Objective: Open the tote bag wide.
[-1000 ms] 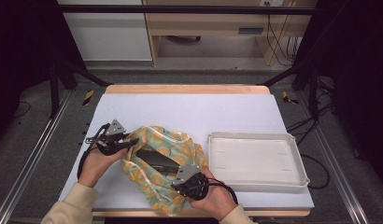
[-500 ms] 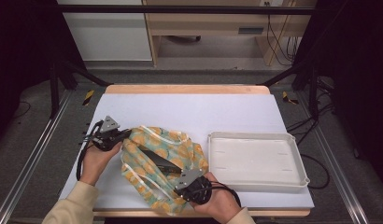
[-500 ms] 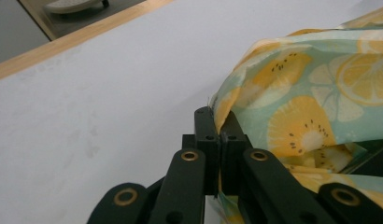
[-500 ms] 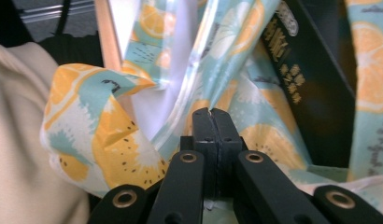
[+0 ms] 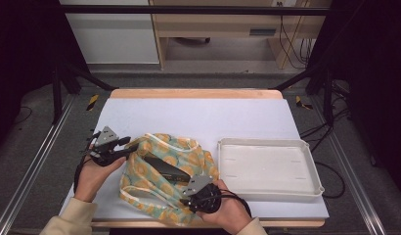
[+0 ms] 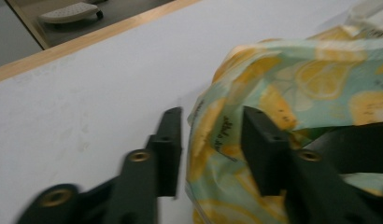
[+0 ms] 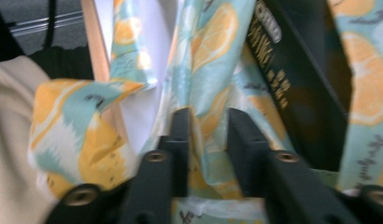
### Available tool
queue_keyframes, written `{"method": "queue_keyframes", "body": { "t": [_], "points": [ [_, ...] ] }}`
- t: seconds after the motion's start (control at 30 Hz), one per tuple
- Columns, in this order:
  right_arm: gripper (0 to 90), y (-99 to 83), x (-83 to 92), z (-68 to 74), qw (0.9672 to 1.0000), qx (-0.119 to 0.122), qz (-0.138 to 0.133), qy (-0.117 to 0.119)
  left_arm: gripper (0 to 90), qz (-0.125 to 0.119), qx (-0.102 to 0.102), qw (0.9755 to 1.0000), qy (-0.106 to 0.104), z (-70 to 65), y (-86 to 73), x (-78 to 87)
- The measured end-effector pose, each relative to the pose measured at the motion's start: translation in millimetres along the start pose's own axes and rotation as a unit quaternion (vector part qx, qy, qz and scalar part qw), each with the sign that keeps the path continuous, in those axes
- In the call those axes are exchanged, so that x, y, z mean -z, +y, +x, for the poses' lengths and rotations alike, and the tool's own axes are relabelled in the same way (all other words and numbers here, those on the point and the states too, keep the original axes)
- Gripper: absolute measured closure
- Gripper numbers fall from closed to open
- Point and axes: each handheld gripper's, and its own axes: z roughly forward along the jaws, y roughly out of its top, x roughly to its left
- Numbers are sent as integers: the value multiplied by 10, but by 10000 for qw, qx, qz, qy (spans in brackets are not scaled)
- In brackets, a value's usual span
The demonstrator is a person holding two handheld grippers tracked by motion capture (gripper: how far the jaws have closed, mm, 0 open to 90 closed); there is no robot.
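Lemon-print plastic bag [image 5: 162, 169] lies on the white table [image 5: 198, 115] — we have just opened both grippers, left gripper [image 6: 210, 140] and right gripper [image 7: 208, 149] straddling its edges unclamped, to spread its mouth around the black box [image 5: 164, 168].

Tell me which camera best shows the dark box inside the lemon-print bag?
The right gripper view: the dark box appears large there, its printed edge visible. The high view shows it small, lying in the bag. The left gripper view catches just a dark shape beside the fabric.
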Motion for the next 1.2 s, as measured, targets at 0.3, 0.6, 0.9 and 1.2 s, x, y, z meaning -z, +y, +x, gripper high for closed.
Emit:
{"method": "queue_keyframes", "body": {
  "t": [0.3, 0.6, 0.9, 1.2],
  "points": [
    [284, 97, 150, -45, 9986, -225, -265, -409, 186, 192, 99, 9995, 208, -288, -99, 102],
    [140, 213, 485, -408, 9888, -815, -672, -1055, 109, 421, 282, 9984, 249, -435, -431, 93],
    [332, 190, 298, -787, 9832, -1314, -198, -1252, 193, 570, 246, 9979, 167, -492, -474, 116],
    [770, 152, 189, -854, 9867, -1091, 60, -1199, 467, 834, 12, 9965, -43, -525, -508, 81]
  ]
}}
